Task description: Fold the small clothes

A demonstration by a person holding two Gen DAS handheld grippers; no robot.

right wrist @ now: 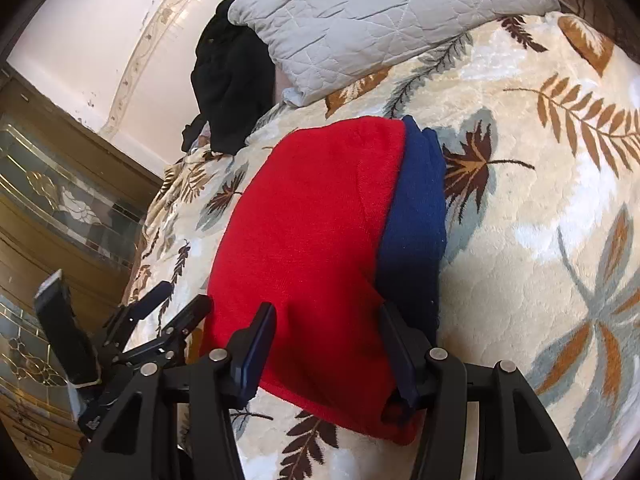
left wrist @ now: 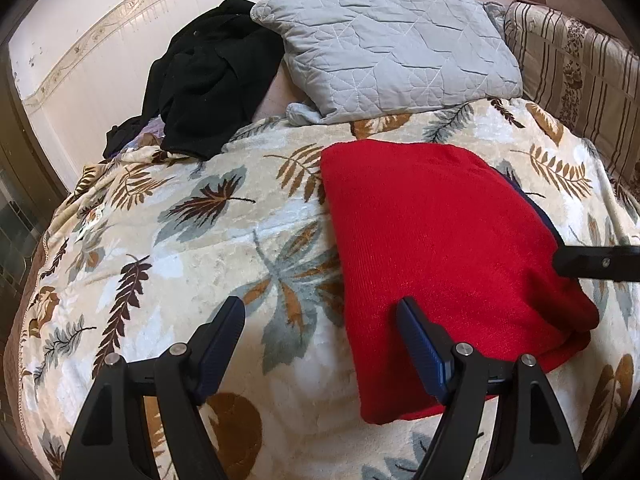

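A folded red knit garment [left wrist: 436, 248] lies on the leaf-patterned blanket [left wrist: 192, 248], on top of a folded blue garment whose edge shows in the right wrist view [right wrist: 416, 216]. My left gripper [left wrist: 324, 312] is open, its right finger over the red garment's near left edge, its left finger over the blanket. My right gripper [right wrist: 328, 320] is open, its jaws astride the near end of the red garment [right wrist: 312, 232], holding nothing. The left gripper also shows in the right wrist view [right wrist: 160, 320] at lower left.
A grey quilted pillow [left wrist: 384, 48] and a heap of black clothing [left wrist: 208, 80] lie at the head of the bed. A striped cushion [left wrist: 576, 80] is at the right. A wooden cabinet with glass panels [right wrist: 60, 208] stands beside the bed.
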